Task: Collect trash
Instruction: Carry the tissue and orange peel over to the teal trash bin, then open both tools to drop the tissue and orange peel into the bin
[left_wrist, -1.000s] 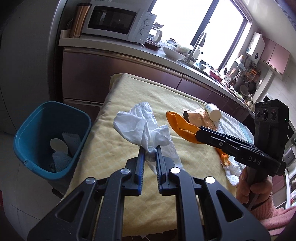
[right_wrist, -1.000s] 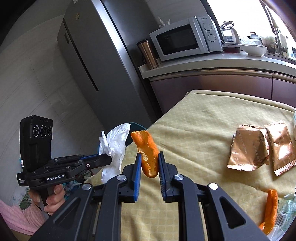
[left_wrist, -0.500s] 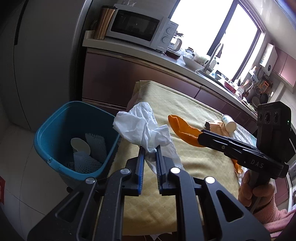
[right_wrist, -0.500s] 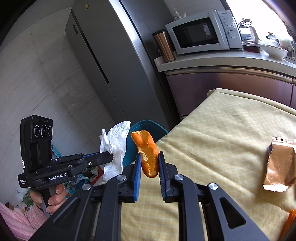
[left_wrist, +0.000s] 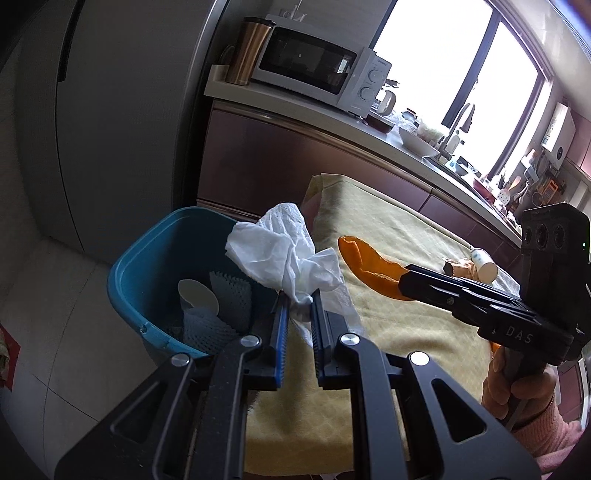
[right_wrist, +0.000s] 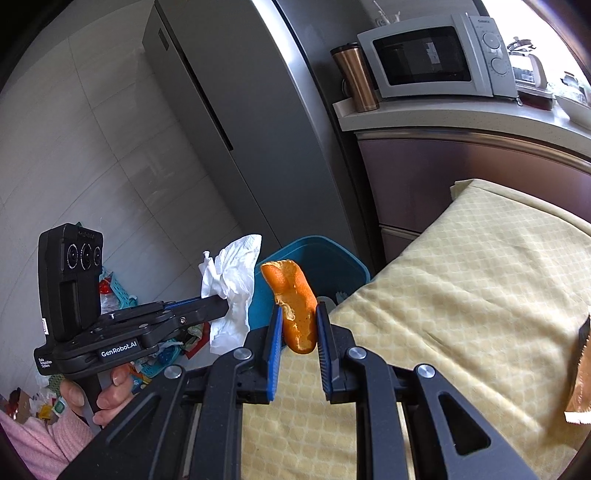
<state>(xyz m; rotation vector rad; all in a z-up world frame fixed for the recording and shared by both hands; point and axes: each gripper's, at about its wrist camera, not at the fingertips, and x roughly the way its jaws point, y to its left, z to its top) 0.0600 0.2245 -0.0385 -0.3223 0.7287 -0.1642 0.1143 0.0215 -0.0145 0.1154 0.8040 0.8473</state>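
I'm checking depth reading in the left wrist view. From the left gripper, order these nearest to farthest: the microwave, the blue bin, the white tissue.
1. White tissue: clamped between the left gripper fingers, straight ahead.
2. Blue bin: on the floor just beyond, to the left, beside the table.
3. Microwave: on the counter, far behind.

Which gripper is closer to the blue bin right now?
Left. The left gripper, shut on the tissue, sits at the blue bin rim beside the table edge. The right gripper, shut on the orange peel, is over the table, short of it.
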